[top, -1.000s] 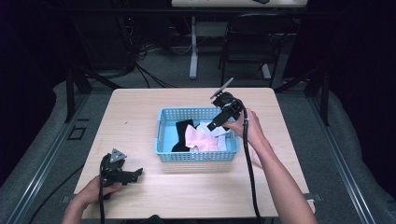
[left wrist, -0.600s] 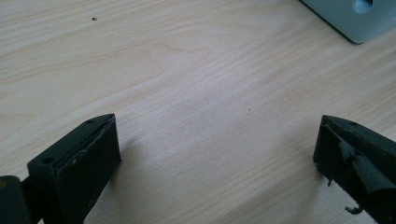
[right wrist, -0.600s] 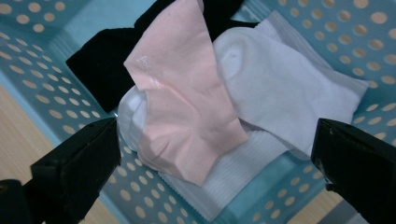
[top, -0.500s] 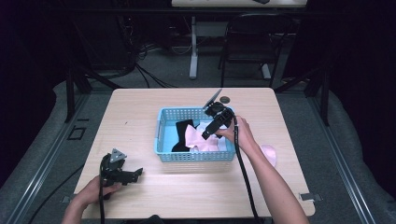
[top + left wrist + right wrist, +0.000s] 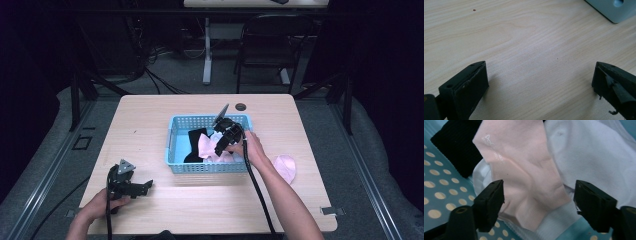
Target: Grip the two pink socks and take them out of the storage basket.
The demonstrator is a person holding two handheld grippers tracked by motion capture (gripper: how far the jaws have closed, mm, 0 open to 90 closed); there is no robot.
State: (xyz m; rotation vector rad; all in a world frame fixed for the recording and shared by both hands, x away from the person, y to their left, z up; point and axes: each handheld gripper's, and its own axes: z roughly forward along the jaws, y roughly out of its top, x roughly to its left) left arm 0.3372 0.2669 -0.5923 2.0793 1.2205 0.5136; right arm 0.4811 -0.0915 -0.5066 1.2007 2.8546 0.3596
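Lowered into the basket (image 5: 172, 145), right gripper (image 5: 537, 195) gapes over pink sock (image 5: 524, 170) — left gripper (image 5: 539, 82) agape.

High view overhead, facing forward-down — gripper views close along jaws, all sharing the blue basket (image 5: 172, 142).

Right tongs (image 5: 220, 148) come down from above the blue basket's (image 5: 172, 150) far right corner into it, jaws now spread over the pink sock (image 5: 524, 172), a second pink sock (image 5: 285, 167) uncovered on the counter (image 5: 150, 115) beside the forearm

Table (image 5: 150, 125): pale matt wood grain. Basket (image 5: 210, 167): blue perforated plastic. Pink sock (image 5: 524, 170): soft knit cloth.
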